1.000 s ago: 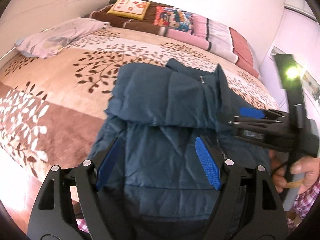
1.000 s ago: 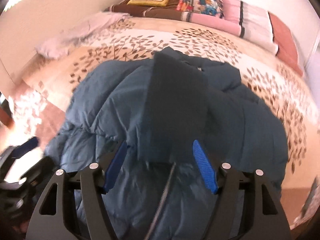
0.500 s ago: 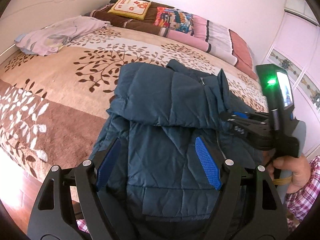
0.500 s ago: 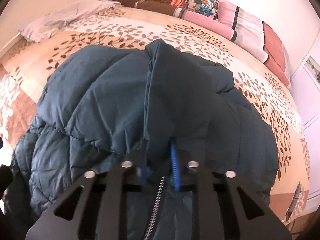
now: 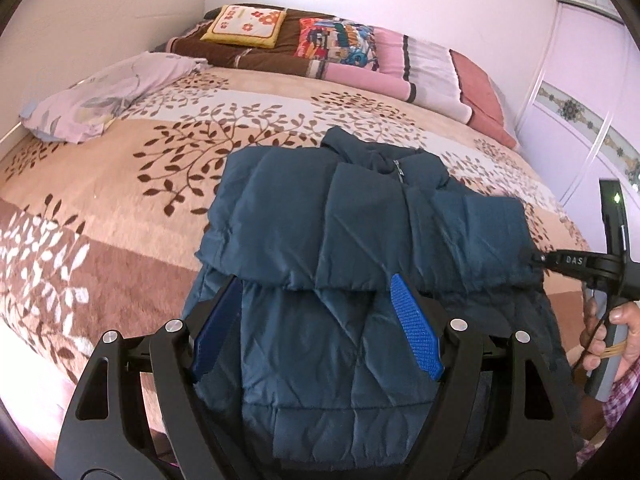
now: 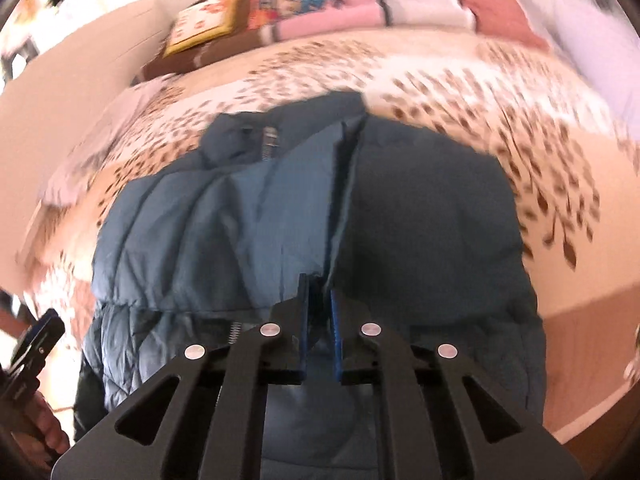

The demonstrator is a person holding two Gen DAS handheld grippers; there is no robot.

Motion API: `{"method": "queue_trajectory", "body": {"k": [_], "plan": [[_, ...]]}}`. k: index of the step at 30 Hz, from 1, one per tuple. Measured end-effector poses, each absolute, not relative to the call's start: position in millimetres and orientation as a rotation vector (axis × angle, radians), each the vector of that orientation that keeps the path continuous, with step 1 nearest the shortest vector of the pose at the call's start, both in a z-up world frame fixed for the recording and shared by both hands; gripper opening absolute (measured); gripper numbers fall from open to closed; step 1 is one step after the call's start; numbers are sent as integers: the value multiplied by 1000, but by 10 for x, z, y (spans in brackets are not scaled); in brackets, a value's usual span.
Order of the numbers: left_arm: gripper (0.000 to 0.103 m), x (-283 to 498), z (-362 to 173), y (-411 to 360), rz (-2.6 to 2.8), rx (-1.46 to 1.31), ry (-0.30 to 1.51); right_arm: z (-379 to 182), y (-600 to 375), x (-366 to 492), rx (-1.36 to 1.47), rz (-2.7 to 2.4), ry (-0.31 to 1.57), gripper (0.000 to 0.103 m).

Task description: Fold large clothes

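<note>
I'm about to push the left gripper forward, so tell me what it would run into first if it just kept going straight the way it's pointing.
Most likely the blue jacket. The left gripper is open, with the quilted fabric filling the gap between its fingers, and the folded-over sleeve lies just ahead. Depth is hard to judge in this fisheye view.

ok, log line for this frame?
task: fold jacket | left claw: open, over jacket | right claw: shut on jacket sleeve | surface: bed
</note>
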State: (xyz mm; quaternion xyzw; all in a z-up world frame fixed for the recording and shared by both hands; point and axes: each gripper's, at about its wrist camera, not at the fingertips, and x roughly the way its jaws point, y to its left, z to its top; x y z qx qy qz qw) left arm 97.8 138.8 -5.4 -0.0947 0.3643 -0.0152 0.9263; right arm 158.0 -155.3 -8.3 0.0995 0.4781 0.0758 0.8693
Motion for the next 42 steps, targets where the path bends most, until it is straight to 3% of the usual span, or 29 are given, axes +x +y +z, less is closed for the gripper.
{"method": "queue_trajectory", "body": {"k": [4, 5, 9, 10, 16, 18, 20, 21, 23, 42], "plan": [[76, 1111, -50, 1412, -2, -155, 754, -299, -1798, 1650, 355, 195, 1084, 11], [76, 1139, -49, 1422, 7, -145, 755, -317, -1833, 1671, 378, 202, 1094, 15], [76, 1278, -50, 1520, 50, -111, 755, -355, -1961, 1655, 455, 235, 1099, 52], [76, 1324, -52, 1569, 68, -104, 755, -353, -1989, 1634, 471, 243, 1090, 57], [76, 1485, -129, 1890, 163, -122, 765, -444, -2058, 1612, 471, 237, 1090, 60], [76, 1532, -173, 1970, 182, -139, 776, -482, -2026, 1623, 466, 243, 1090, 53], [76, 1582, -227, 2016, 199, -145, 786, -518, -1957, 1647, 452, 263, 1100, 35], [76, 1617, -259, 2024, 207, -142, 794, -527, -1928, 1655, 442, 265, 1102, 16], [76, 1681, -318, 1998, 205, -128, 810, -507, -1908, 1645, 428, 254, 1090, 7], [76, 1948, -673, 1733, 191, -65, 914, -673, -2116, 1556, 456, 207, 1144, 6]]}}
